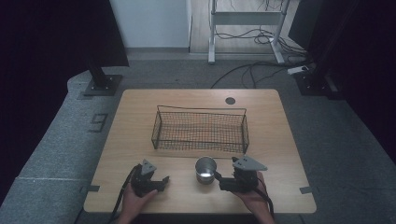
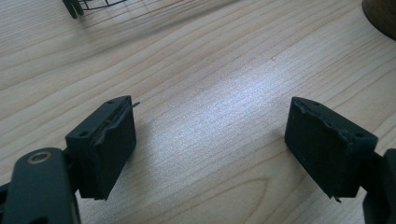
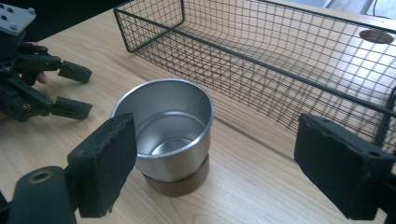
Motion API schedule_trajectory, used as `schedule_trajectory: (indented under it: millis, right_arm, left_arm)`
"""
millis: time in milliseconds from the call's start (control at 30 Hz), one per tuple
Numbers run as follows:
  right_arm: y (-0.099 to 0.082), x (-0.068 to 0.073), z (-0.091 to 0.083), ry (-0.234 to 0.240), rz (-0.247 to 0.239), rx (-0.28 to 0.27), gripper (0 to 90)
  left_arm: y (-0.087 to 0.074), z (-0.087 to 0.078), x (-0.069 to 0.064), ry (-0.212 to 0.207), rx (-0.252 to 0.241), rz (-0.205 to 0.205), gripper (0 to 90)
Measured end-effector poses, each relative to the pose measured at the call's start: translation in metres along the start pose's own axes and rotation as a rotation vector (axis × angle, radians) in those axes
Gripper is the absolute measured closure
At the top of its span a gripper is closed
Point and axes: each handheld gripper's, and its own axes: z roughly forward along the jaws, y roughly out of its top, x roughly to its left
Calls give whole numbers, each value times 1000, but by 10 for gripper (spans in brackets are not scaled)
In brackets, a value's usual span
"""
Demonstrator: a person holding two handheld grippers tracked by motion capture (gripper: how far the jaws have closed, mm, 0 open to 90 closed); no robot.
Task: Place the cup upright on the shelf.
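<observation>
Shiny metal cup (image 3: 164, 128) upright on the table (image 1: 140, 140), just in front of the wire basket (image 1: 201, 128). Probably light, hard, a bit slippery; best pinched across the rim. Left gripper (image 2: 210, 140) and right gripper (image 3: 215, 158) wide open, holding nothing.

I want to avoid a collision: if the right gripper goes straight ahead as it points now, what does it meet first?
Probably the metal cup, standing between the open jaws of the right gripper; the wire basket lies behind it.

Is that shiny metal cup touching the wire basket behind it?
Apart. The right gripper view shows a strip of bare table between the metal cup and the wire basket; the high view shows that gap too.
</observation>
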Motion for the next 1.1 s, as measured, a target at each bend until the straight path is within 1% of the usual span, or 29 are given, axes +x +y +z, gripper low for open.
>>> schedule_trajectory:
  millis: [67, 133, 200, 233, 400, 500, 667, 733, 867, 933, 1000, 1100]
  right_arm:
    - [2, 3, 2, 5, -3, -7, 131]
    - [5, 7, 6, 20, -12, -7, 131]
    - [6, 8, 7, 25, -14, -8, 131]
    - [9, 10, 11, 35, -17, -2, 130]
    - [12, 13, 20, 49, -20, 8, 129]
    - [13, 15, 24, 56, -23, 13, 128]
    - [13, 22, 32, 71, -54, 19, 116]
    - [14, 23, 34, 74, -52, 21, 114]
    - [15, 24, 43, 94, -42, 32, 101]
    - [15, 26, 46, 97, -45, 37, 96]
    - [15, 28, 48, 97, -51, 27, 102]
    - [14, 31, 49, 96, -61, 29, 101]
  left_arm:
    - [0, 0, 0, 0, 0, 0, 165]
    - [0, 0, 0, 0, 0, 0, 165]
    - [0, 0, 0, 0, 0, 0, 165]
    - [0, 0, 0, 0, 0, 0, 165]
    - [0, 0, 0, 0, 0, 0, 165]
    - [0, 0, 0, 0, 0, 0, 165]
    - [0, 0, 0, 0, 0, 0, 165]
    - [0, 0, 0, 0, 0, 0, 165]
    - [0, 0, 0, 0, 1, 1, 165]
    - [0, 0, 0, 0, 2, 2, 165]
    - [0, 0, 0, 0, 2, 2, 165]
    - [0, 0, 0, 0, 2, 2, 165]
